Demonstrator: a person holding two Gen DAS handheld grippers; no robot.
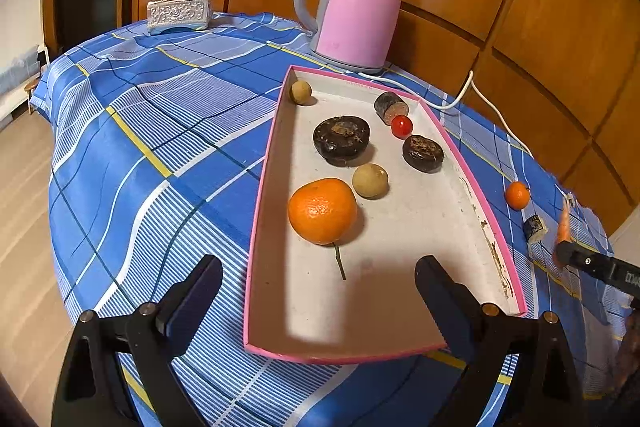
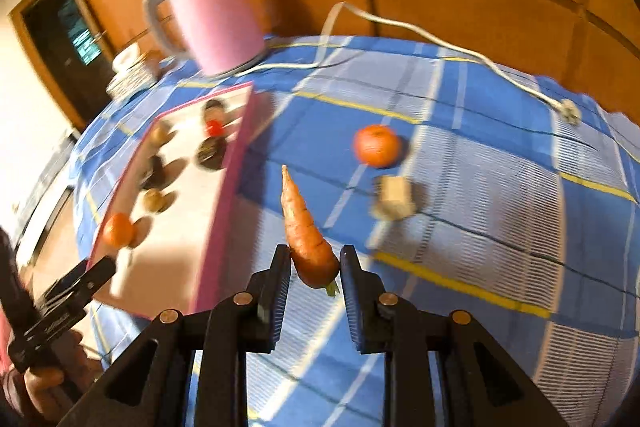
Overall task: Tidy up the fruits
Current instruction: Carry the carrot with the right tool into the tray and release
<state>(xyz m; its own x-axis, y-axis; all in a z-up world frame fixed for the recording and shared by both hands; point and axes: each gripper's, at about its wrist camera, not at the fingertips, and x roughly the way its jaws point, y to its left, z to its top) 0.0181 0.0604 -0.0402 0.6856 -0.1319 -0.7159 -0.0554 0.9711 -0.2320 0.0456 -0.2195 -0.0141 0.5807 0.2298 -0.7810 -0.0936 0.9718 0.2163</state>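
A pink-rimmed tray [image 1: 472, 187] lies on the blue checked cloth and holds a large orange [image 1: 322, 210], two tan round fruits [image 1: 370, 180], a cherry tomato [image 1: 401, 126] and dark fruits [image 1: 341, 139]. My left gripper [image 1: 318, 279] is open and empty over the tray's near end. My right gripper [image 2: 315, 263] is shut on a carrot [image 2: 306, 233], held above the cloth right of the tray [image 2: 224, 187]. A small orange [image 2: 376, 145] and a pale cut chunk [image 2: 394, 197] lie on the cloth beyond it.
A pink kettle [image 1: 352, 3] stands behind the tray, its white cord [image 2: 440, 43] trailing across the cloth to the right. A tissue box [image 1: 179, 9] sits at the far left. A wooden wall is behind the table.
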